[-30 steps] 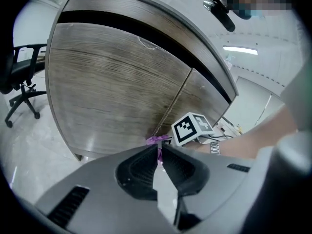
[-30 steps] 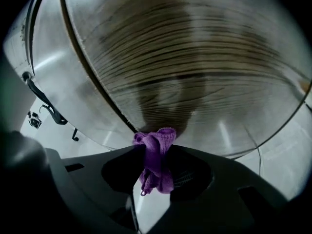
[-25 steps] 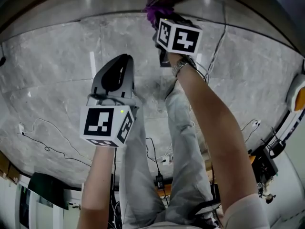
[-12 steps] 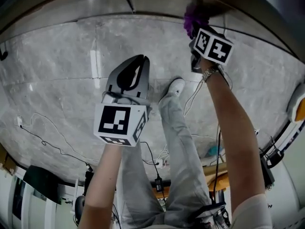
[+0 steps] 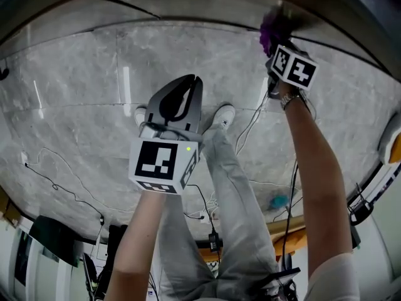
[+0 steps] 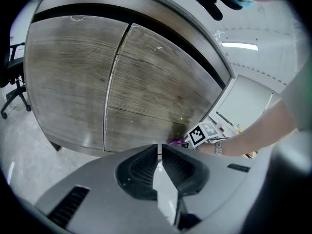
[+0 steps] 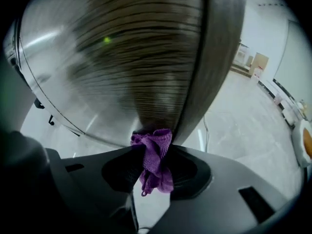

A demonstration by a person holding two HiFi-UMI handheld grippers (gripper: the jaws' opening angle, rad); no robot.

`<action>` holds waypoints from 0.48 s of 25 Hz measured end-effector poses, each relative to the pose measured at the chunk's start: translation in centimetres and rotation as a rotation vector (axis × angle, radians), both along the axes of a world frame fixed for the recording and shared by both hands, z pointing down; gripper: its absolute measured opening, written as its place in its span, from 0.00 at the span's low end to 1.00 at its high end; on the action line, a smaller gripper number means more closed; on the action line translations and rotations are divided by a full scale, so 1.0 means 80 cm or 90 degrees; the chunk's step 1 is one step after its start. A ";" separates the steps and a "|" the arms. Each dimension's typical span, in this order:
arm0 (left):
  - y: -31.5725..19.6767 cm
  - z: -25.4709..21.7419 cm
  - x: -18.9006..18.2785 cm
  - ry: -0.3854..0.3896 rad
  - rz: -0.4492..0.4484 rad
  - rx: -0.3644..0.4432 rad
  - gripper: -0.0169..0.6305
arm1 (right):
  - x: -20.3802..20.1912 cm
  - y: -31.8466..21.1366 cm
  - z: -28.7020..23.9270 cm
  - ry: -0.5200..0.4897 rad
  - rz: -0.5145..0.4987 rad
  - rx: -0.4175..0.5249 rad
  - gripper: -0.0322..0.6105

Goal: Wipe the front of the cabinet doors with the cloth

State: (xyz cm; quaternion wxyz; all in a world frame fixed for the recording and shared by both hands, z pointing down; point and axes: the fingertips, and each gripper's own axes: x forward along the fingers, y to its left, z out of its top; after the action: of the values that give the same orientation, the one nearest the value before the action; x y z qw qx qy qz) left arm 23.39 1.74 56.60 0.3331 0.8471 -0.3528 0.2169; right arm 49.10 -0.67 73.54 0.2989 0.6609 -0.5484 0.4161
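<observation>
The right gripper (image 7: pixel 155 141) is clamped on the purple cloth (image 7: pixel 156 162), and the cloth's bunched top presses against the wood-grain front of the cabinet (image 7: pixel 131 57), low down near the cabinet's right edge. The left gripper (image 6: pixel 159 149) (jaws closed together, nothing between them) is held clear of the cabinet, pointing roughly toward the lower front of its two doors (image 6: pixel 68 72).
</observation>
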 end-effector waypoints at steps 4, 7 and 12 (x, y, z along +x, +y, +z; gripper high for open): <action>0.007 -0.001 0.002 0.001 0.003 -0.003 0.08 | 0.019 0.009 -0.004 0.010 0.012 -0.002 0.28; 0.010 0.001 0.001 0.003 0.004 -0.008 0.08 | 0.028 0.014 -0.008 0.024 0.033 0.002 0.28; 0.013 0.002 -0.020 0.005 0.021 -0.012 0.08 | 0.011 0.039 -0.007 0.026 0.086 -0.004 0.28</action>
State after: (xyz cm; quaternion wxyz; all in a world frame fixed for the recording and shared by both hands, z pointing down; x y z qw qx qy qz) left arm 21.82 2.75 56.76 0.3385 0.8504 -0.3357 0.2225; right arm 49.99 2.47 72.97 0.2832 0.7036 -0.4952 0.4237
